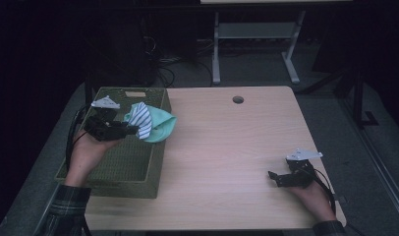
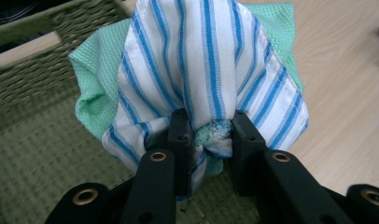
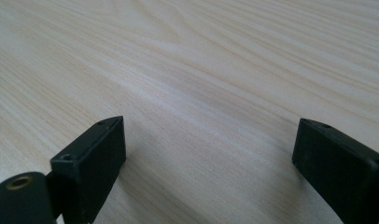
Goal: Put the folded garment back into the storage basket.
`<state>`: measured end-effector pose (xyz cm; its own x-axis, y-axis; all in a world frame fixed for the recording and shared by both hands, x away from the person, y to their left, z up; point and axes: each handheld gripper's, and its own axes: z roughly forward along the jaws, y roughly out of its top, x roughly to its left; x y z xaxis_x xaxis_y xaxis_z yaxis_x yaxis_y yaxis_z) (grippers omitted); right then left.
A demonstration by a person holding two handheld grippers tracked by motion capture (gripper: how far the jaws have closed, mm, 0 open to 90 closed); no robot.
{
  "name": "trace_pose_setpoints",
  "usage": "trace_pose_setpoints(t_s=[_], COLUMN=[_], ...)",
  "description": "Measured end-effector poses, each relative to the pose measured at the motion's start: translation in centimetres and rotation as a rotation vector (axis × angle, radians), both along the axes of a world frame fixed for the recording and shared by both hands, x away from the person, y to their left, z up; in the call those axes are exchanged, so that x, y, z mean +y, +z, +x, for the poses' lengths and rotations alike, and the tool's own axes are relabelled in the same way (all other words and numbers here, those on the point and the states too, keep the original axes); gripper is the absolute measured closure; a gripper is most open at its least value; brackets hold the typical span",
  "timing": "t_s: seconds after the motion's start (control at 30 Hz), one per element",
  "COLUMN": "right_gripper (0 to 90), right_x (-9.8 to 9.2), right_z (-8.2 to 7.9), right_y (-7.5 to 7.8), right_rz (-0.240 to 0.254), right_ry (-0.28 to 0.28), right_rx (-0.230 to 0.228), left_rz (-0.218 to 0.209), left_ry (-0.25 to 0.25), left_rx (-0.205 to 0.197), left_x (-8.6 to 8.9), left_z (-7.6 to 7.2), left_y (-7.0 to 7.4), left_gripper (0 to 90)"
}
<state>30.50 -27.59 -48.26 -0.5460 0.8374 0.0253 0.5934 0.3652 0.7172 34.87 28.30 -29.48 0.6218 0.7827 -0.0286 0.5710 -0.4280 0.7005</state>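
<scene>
My left gripper (image 1: 133,130) (image 2: 209,135) is shut on a bunched cloth bundle: a white towel with blue stripes (image 1: 141,120) (image 2: 201,65) wrapped over a mint green cloth (image 1: 163,125) (image 2: 96,79). The bundle hangs over the right rim of a woven green basket (image 1: 120,162) (image 2: 33,154) at the table's left edge. My right gripper (image 1: 274,177) (image 3: 208,154) rests low over the bare wooden table (image 1: 227,147) (image 3: 201,60) at the front right, jaws wide apart with nothing between them.
A round cable hole (image 1: 238,100) sits near the table's far edge. Beyond the table stand a metal desk frame (image 1: 251,44) and tangled cables (image 1: 163,64) on a dark floor.
</scene>
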Motion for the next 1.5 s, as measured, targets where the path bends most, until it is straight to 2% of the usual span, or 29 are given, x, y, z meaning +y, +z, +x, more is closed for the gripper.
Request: trace_pose_setpoints(t_s=[0.13, 0.33, 0.43, 0.6, 0.8, 0.97, 1.03, 1.17, 1.3, 1.5], right_gripper=[9.1, 9.1, 9.1, 9.1, 9.2, 9.2, 9.2, 9.2, 9.2, 9.2], right_x=[0.0, 0.0, 0.0, 0.0, 0.0, 0.0, 0.0, 0.0, 0.0, 0.0], right_z=[0.0, 0.0, 0.0, 0.0, 0.0, 0.0, 0.0, 0.0, 0.0, 0.0], right_y=[0.0, 0.0, 0.0, 0.0, 0.0, 0.0, 0.0, 0.0, 0.0, 0.0], right_rz=[0.0, -0.001, -0.001, 0.0, -0.001, -0.001, -0.001, 0.0, 0.0, 0.001], right_ry=[0.0, 0.0, 0.002, 0.0, 0.0, 0.001, 0.001, 0.0, 0.0, -0.002], right_rx=[0.001, 0.0, -0.001, 0.0, 0.0, 0.0, 0.0, 0.0, 0.0, 0.0], left_rz=[-0.013, -0.005, 0.023, 0.036, 0.052, 0.082, 0.079, 0.076, 0.104, 0.12], left_ry=[0.048, 0.11, 0.138, 0.179, 0.177, 0.165, 0.169, 0.165, 0.16, 0.159], left_rx=[-0.003, 0.006, 0.009, 0.035, 0.073, 0.09, 0.098, 0.108, 0.124, 0.152], left_x=[1.4, 3.3, 4.1, 5.3, 5.6, 5.6, 5.6, 5.7, 5.5, 5.5], left_z=[0.0, -0.2, -0.2, 0.1, 0.8, 1.4, 1.5, 1.8, 2.0, 2.3], left_y=[-0.4, -1.7, -2.5, -4.2, -6.3, -7.6, -8.1, -8.8, -9.5, -10.1], left_gripper=[72.8, 72.7, 72.7, 72.7, 72.4, 72.3, 72.3, 72.1, 71.8, 70.3])
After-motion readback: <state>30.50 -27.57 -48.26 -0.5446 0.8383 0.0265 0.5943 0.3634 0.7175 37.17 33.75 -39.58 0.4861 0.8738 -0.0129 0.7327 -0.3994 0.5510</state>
